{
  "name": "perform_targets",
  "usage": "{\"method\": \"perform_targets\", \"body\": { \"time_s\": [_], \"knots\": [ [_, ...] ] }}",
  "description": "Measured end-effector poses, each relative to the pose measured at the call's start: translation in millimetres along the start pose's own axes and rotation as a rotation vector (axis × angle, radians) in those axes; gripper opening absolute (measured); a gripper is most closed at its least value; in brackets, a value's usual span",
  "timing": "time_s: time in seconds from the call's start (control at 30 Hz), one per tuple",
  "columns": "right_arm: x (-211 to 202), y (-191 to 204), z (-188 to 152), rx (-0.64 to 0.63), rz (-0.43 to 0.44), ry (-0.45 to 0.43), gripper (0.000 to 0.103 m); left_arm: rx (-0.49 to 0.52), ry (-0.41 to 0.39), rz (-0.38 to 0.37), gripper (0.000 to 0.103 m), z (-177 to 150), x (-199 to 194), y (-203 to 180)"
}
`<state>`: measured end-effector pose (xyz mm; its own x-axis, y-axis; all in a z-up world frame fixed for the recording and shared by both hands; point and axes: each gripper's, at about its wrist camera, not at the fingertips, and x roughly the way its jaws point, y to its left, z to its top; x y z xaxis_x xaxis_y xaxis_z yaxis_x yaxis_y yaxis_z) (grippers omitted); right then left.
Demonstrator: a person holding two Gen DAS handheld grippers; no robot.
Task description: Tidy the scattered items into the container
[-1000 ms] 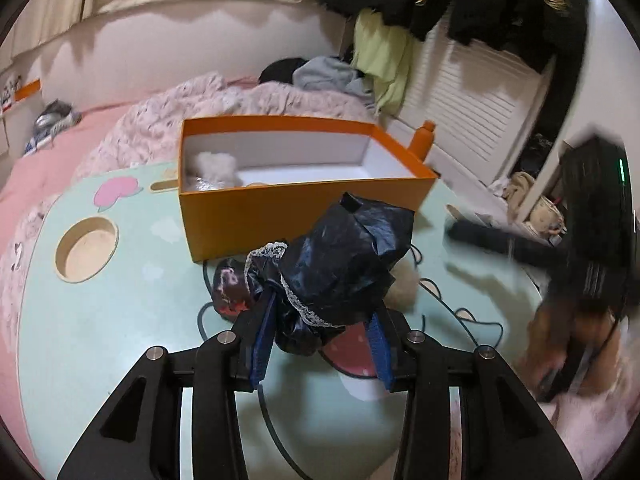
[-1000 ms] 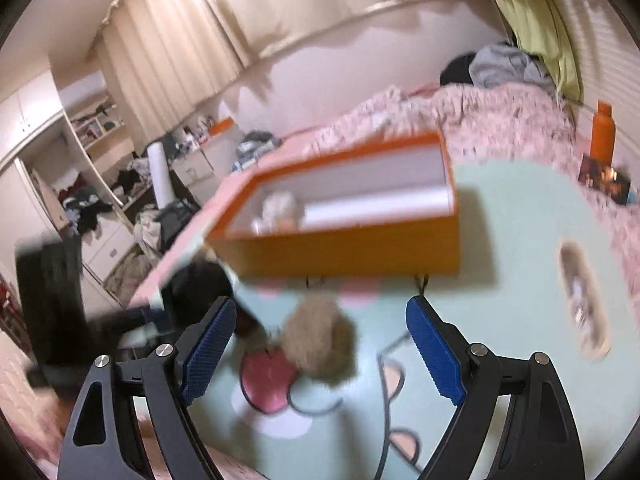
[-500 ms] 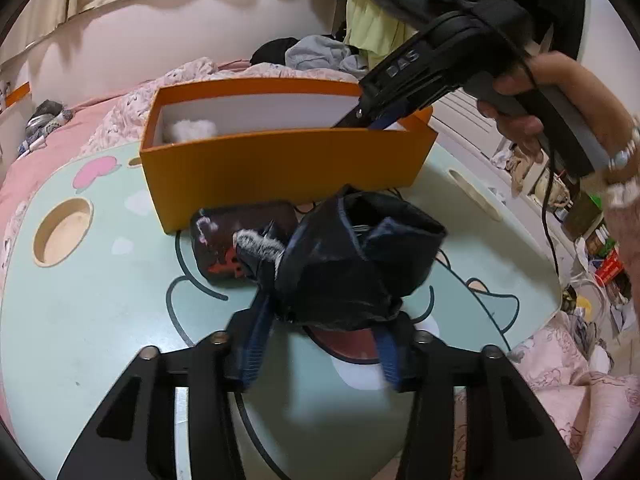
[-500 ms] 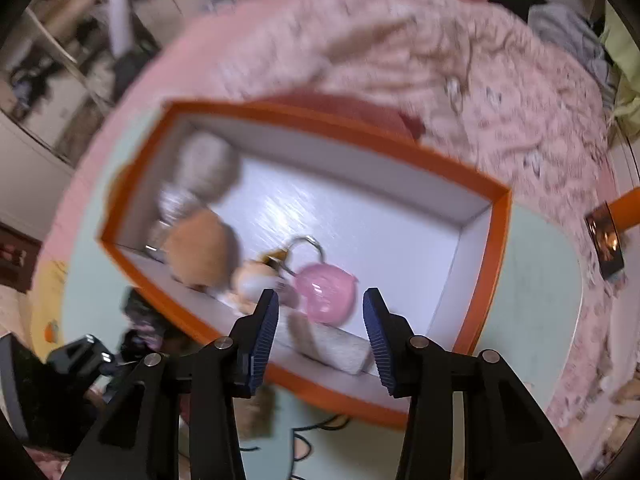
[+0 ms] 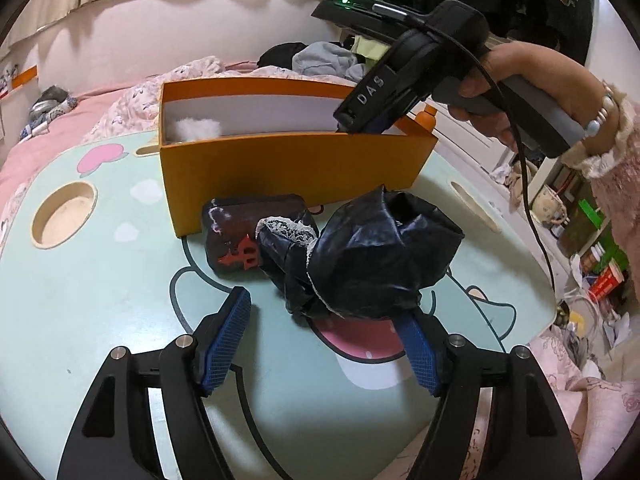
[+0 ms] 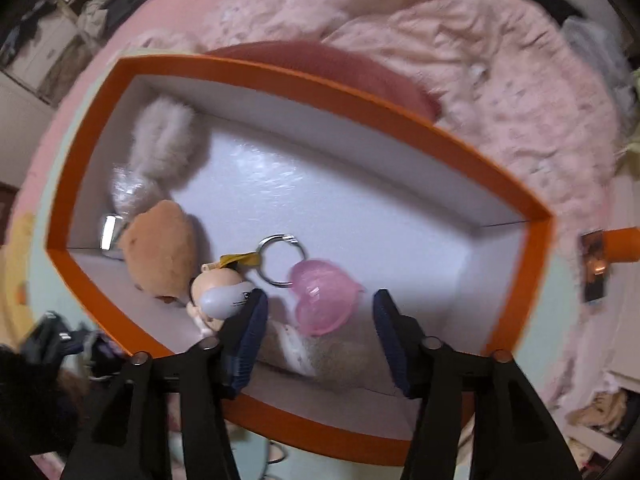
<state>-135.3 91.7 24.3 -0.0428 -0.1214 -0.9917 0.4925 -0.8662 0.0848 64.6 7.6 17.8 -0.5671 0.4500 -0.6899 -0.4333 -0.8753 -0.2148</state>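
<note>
So from the left wrist cam, the left gripper (image 5: 322, 342) is angled down over the mint-green cartoon table (image 5: 100, 288), and its jaws are opening up. The crumpled black bundle with lace trim (image 5: 360, 264) sits on the table between the blue pads; the left pad is clearly off it, while the bundle hides the tip of the right pad, so I can't tell if that side touches. Just behind the bundle there's a dark pouch with a red print (image 5: 248, 236), lying right up against the front wall of the orange box (image 5: 288, 172). A white fluffy thing (image 5: 198, 128) peeks out at the box's left end. Over on the right, a hand (image 5: 520, 92) in a fuzzy pink sleeve (image 5: 616, 184) grips the handle of the right gripper (image 5: 360, 124), tipped nose-down with its fingers dipped inside the box's right end. Switching to the right wrist cam, it's looking straight down into the box, fingers fairly close together with a grey-brown fuzzy item (image 6: 320, 348) in the gap, but the pads don't look like they're squeezing it, so it's let go. Also in the box: pink heart keyring (image 6: 320, 300), small figure (image 6: 220, 292), brown plush (image 6: 160, 252) and white fluff (image 6: 164, 136).
</note>
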Motion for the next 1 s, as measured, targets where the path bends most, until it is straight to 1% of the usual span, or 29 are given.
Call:
{"method": "perform_targets", "body": {
  "time_s": [0.03, 0.1, 0.13, 0.17, 0.2, 0.27, 0.4, 0.47, 0.53, 0.57, 0.63, 0.73, 0.8, 0.87, 0.97, 1.0],
  "knots": [
    [4, 0, 2, 0.003, 0.017, 0.023, 0.041, -0.006, -0.001, -0.003, 0.072, 0, 1, 1],
    [5, 3, 4, -0.012, 0.002, 0.034, 0.040, -0.024, -0.004, -0.009, 0.072, 0, 1, 4],
    [5, 4, 4, -0.012, -0.010, 0.029, 0.036, -0.032, -0.008, -0.014, 0.072, 1, 0, 5],
    [4, 5, 2, -0.013, -0.024, 0.020, 0.031, -0.040, -0.015, -0.018, 0.072, 0, -1, 7],
    [3, 5, 0, -0.012, -0.023, 0.006, 0.031, -0.048, -0.024, -0.023, 0.072, 0, -3, 9],
    [-2, 1, -4, 0.011, 0.018, -0.040, 0.031, -0.060, -0.037, -0.037, 0.072, 0, -6, 11],
    [-20, -6, -13, 0.039, 0.075, -0.186, 0.031, -0.065, -0.062, -0.059, 0.072, 1, -11, 12],
    [-37, -8, -20, 0.061, 0.114, -0.281, 0.031, -0.052, -0.079, -0.068, 0.072, 2, -17, 12],
    [-57, -9, -32, 0.074, 0.132, -0.383, 0.031, -0.038, -0.096, -0.074, 0.072, 3, -24, 12],
    [-68, -8, -41, 0.080, 0.157, -0.433, 0.031, -0.035, -0.104, -0.077, 0.073, 5, -27, 12],
    [-87, -3, -68, 0.089, 0.231, -0.522, 0.031, -0.037, -0.123, -0.090, 0.079, 8, -34, 15],
    [-96, 4, -112, 0.102, 0.315, -0.603, 0.031, -0.070, -0.154, -0.133, 0.081, 14, -45, 24],
    [-90, 10, -139, 0.115, 0.314, -0.615, 0.031, -0.109, -0.167, -0.148, 0.081, 18, -49, 33],
    [-76, 17, -159, 0.125, 0.281, -0.612, 0.031, -0.152, -0.179, -0.169, 0.081, 24, -52, 43],
    [-52, 22, -175, 0.148, 0.263, -0.589, 0.031, -0.224, -0.182, -0.194, 0.081, 46, -52, 59],
    [-44, 23, -176, 0.157, 0.252, -0.582, 0.031, -0.255, -0.179, -0.197, 0.081, 59, -52, 66]
  ]
}}
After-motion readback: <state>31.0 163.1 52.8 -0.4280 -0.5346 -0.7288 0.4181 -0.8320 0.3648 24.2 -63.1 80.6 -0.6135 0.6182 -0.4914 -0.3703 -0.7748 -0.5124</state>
